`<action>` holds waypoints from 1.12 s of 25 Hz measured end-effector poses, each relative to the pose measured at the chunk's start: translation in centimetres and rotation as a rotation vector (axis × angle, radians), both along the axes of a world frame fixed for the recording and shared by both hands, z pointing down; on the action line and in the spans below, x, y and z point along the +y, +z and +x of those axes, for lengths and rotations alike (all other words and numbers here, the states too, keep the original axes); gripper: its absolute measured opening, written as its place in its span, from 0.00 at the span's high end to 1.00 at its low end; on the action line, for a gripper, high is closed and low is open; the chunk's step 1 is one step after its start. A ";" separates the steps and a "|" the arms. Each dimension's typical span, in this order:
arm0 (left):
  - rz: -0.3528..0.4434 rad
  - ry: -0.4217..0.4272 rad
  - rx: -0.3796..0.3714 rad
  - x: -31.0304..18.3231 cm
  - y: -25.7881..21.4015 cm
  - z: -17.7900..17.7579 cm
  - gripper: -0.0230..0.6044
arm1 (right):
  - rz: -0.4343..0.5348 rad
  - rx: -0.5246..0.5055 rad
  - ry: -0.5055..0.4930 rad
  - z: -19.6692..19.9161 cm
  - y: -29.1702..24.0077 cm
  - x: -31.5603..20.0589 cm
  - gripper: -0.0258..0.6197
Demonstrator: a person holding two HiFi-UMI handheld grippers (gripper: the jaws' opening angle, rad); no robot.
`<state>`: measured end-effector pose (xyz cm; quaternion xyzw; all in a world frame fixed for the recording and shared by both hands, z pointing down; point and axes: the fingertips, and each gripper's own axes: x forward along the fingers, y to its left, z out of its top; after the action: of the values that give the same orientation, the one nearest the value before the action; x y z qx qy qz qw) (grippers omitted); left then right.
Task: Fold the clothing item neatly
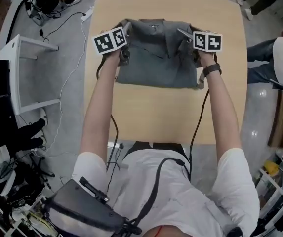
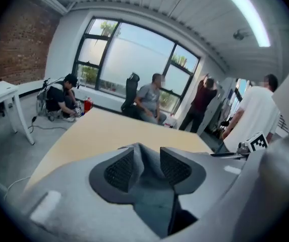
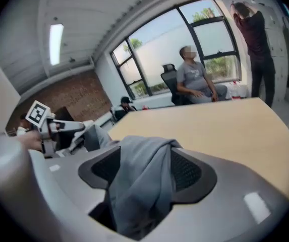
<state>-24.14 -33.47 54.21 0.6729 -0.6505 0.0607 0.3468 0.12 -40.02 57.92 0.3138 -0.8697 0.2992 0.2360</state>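
Two wide-set items: left tongs and right tongs, grey garment slack between each pair. Likely held apart so fold settles on bench.

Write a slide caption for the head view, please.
The left hand-held gripper and the right hand-held gripper, jaws open, at the far corners of a grey garment on a wooden table.

Desk: one. Garment at the desk's far edge: one. Grippers: two, the left gripper and the right gripper. Marker cubes: two, one per gripper. Beyond the desk: one crouching person, one seated person, two standing persons. Office chair: one.
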 end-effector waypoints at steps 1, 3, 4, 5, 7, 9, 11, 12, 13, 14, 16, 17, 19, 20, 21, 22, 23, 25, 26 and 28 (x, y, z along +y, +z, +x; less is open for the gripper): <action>-0.065 -0.010 -0.021 1.1 3.0 -0.7 0.67 | -0.042 0.065 0.013 1.1 3.4 0.3 0.47; -0.148 -0.031 -0.012 5.0 7.4 -1.5 0.66 | -0.114 0.097 0.049 3.6 8.1 2.7 0.46; -0.172 -0.043 0.007 7.3 9.0 -1.8 0.66 | -0.134 0.074 0.075 5.0 9.1 4.1 0.46; -0.194 -0.054 0.027 9.6 10.3 -1.9 0.66 | -0.145 0.044 0.103 6.3 9.6 5.6 0.45; -0.244 -0.054 0.048 14.1 12.7 -1.8 0.66 | -0.150 0.011 0.149 8.8 10.1 8.8 0.44; -0.302 -0.013 0.037 18.1 15.1 -0.8 0.66 | -0.151 0.026 0.166 10.7 10.6 12.5 0.44; -0.331 0.034 0.016 20.3 16.6 0.6 0.66 | -0.159 0.060 0.161 11.7 11.5 16.1 0.44; -0.339 0.059 0.012 20.7 17.1 1.2 0.66 | -0.169 0.077 0.153 11.7 12.2 17.6 0.44; -0.350 0.087 0.008 20.9 17.5 2.0 0.67 | -0.179 0.097 0.145 11.6 13.2 18.7 0.44; -0.364 0.112 -0.002 20.8 18.0 2.7 0.70 | -0.179 0.121 0.141 11.4 14.1 19.4 0.45; -0.387 0.143 -0.032 20.8 18.7 3.9 0.81 | -0.148 0.173 0.154 11.1 15.0 19.7 0.58; -0.393 0.147 -0.038 21.1 18.6 4.2 0.88 | -0.129 0.185 0.171 10.8 14.8 19.8 0.69; -0.383 0.126 -0.012 22.3 17.4 4.1 0.89 | -0.105 0.163 0.226 10.6 13.6 20.4 0.84; -0.367 0.104 0.015 23.0 16.4 3.6 0.89 | -0.101 0.142 0.248 10.8 12.8 20.8 0.85; -0.351 0.082 0.039 23.9 15.3 2.8 0.89 | -0.100 0.129 0.257 11.3 12.1 21.3 0.86; -0.343 0.070 0.047 25.0 14.5 2.2 0.89 | -0.104 0.123 0.258 12.0 11.5 22.2 0.86; -0.344 0.075 0.037 26.4 13.9 1.7 0.89 | -0.115 0.119 0.259 12.8 11.1 23.3 0.87; -0.371 0.117 -0.006 29.7 13.7 1.5 0.89 | -0.159 0.101 0.279 14.6 10.8 26.3 0.87; -0.389 0.139 -0.017 31.6 13.9 1.7 0.89 | -0.184 0.095 0.292 15.4 10.9 28.2 0.87; -0.418 0.168 0.002 35.4 14.7 2.5 0.89 | -0.223 0.101 0.314 16.6 11.3 32.4 0.87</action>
<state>-21.64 1.93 68.86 0.6384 -0.5651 0.2219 0.4731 16.75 -7.66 69.24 0.4321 -0.7585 0.4108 0.2631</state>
